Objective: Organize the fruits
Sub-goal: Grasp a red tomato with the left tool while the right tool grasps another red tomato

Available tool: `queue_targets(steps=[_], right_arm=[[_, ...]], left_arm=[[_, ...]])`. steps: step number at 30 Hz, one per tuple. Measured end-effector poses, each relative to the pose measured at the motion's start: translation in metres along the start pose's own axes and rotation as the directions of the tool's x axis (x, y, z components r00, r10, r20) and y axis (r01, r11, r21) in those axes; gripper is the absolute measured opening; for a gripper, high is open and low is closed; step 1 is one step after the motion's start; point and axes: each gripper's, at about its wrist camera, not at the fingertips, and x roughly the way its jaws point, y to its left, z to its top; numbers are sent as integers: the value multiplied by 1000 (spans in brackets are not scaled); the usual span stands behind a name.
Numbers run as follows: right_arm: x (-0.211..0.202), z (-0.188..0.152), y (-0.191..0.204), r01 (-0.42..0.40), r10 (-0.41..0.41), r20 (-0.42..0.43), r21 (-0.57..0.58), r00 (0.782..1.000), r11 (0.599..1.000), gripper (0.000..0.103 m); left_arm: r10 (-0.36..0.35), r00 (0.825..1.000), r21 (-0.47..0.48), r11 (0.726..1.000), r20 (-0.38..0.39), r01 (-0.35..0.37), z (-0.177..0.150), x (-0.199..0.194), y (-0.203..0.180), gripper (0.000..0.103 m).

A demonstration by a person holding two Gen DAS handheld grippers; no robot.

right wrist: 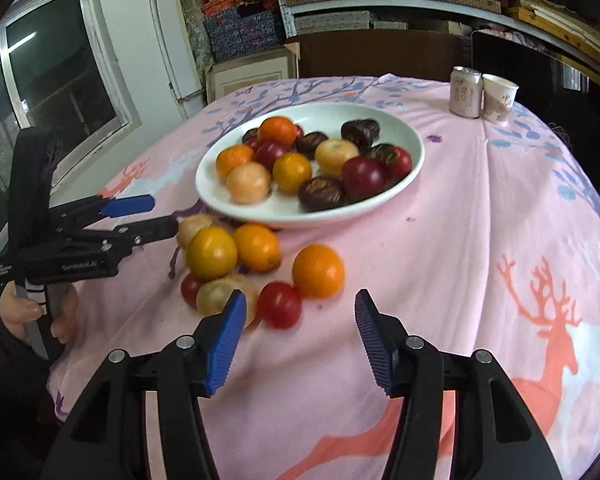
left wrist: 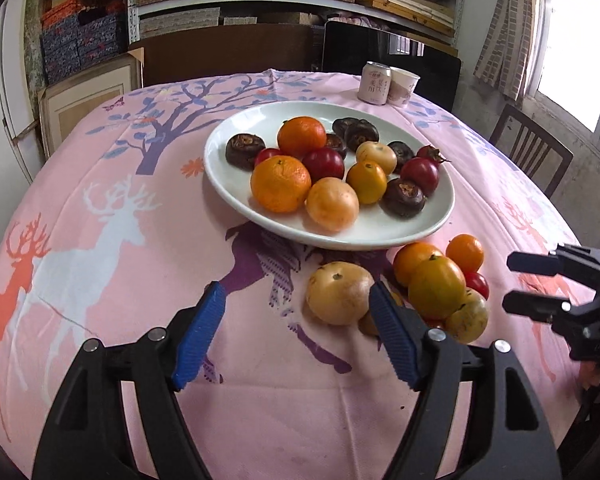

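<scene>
Both grippers, left gripper (left wrist: 296,334) and right gripper (right wrist: 300,338), hover jaws apart near loose fruit (right wrist: 318,271) beside the plate (left wrist: 228,184).

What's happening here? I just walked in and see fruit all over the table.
A person holds a two-finger gripper in each hand and is sorting fruit onto a white plate. The plate already carries oranges, red tomatoes and dark fruits. A loose pile of fruit still lies on the pink tablecloth just in front of it. The left gripper and the right gripper are both open, holding nothing, near that pile.
</scene>
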Motion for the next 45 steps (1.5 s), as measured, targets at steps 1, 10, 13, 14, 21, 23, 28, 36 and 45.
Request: queue_targets(steps=[1,10,13,14,21,23,28,36,45], right_arm=[[3,-2,3,15,-15,-2,-13,1000,1000,56],[26,6,-1,-21,24,-53,61,998,998,36],[33,9,4,-24,28,-72,59,997,998,36],[37,10,6,-24,29,-87,58,996,998,36],[33,13,3,-18,21,-38,96,999,995,28],[23,10,2,-2,3,-10,90,1000,996,28],[-1,-11,-8,-21,19,21,96,1000,995,28],[-4,-25,-19,-26,24,15,126,1000,992,28],[-10,-29,-21,-33,30,24,138,999,990,28]], left_arm=[[-2,1000,-4,1000,12,2,0,-2,0,72],[6,1000,25,1000,25,-6,-3,-3,-7,72],[10,1000,17,1000,12,-10,-2,0,-5,72],[6,1000,9,1000,11,-6,-2,1,-4,72],[-1,1000,34,999,5,1,-3,2,-8,72],[-2,1000,65,998,20,0,-5,-2,-14,72],[-57,998,153,987,28,52,-21,-24,-37,72],[6,994,278,960,-109,25,-35,2,-72,45],[-67,989,242,965,-131,98,-35,2,-74,28]])
